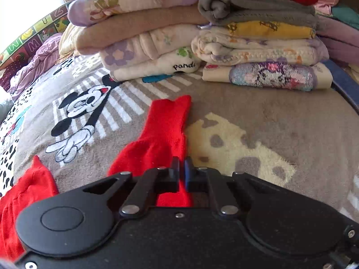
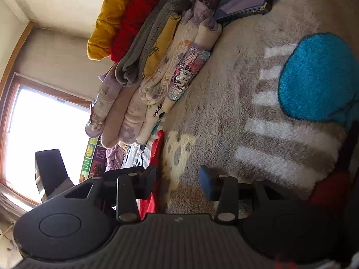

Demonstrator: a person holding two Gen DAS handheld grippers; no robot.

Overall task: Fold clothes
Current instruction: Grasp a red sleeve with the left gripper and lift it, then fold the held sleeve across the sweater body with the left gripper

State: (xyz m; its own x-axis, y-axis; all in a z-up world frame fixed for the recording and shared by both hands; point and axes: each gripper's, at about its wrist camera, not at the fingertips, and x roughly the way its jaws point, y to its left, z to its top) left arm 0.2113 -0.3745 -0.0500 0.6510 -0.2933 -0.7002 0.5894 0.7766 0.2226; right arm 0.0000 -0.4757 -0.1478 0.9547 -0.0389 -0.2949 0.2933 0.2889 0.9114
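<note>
Red knit garment [image 1: 163, 132] lies spread on the cartoon-print blanket [image 1: 258, 116], near the folded stacks [image 1: 152, 35]. Your left gripper [image 1: 181, 165] is pinched on its edge; right gripper [image 2: 178, 180] is half open, empty. Soft, light, stretchy: grab at hems or cuffs, not mid-panel.
</note>
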